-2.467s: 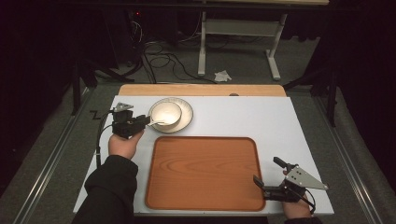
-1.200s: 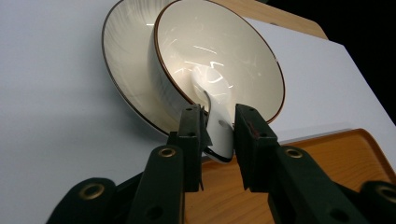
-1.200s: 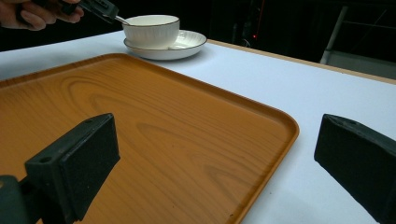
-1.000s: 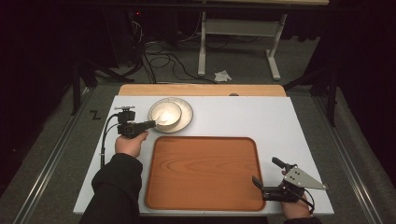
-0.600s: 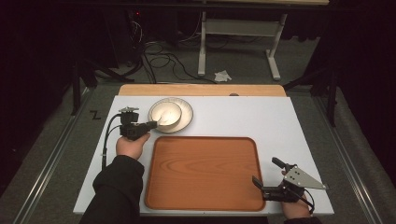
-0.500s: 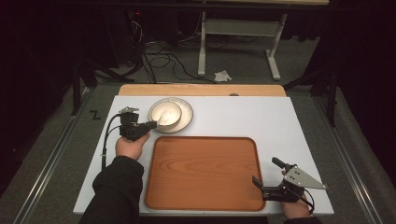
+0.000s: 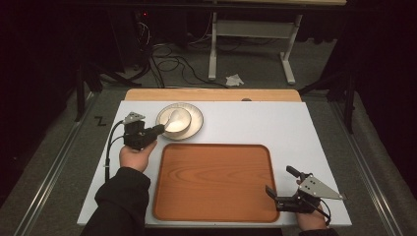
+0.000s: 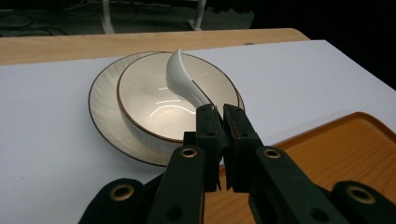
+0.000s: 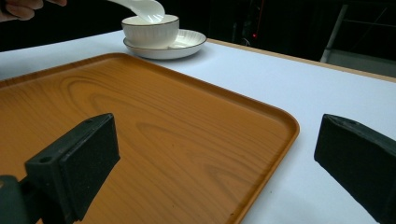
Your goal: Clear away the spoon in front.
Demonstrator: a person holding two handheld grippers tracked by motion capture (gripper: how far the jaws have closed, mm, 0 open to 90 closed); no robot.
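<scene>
White spoon (image 8: 183, 79) clamped in left tool (image 8: 220, 112) — over bowl (image 8: 154, 105).

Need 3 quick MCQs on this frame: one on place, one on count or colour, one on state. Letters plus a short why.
1. Where does the bowl stand?
A. on the wooden tray
B. on the plate
C. on the bare table

2. How many trays lie on the table?
A. one
B. two
C. three

3. What are the jaws of the left gripper doing?
A. standing wide open over the tray
B. pinching the bowl's rim
C. clamping the handle of the white spoon

Key:
1 B: in the left gripper view the bowl sits in the middle of the plate, beyond the tray's far edge.
2 A: the high view shows a single orange-brown tray on the white table.
3 C: the black jaws are pressed together on the handle of the spoon, whose scoop is raised above the bowl.
</scene>
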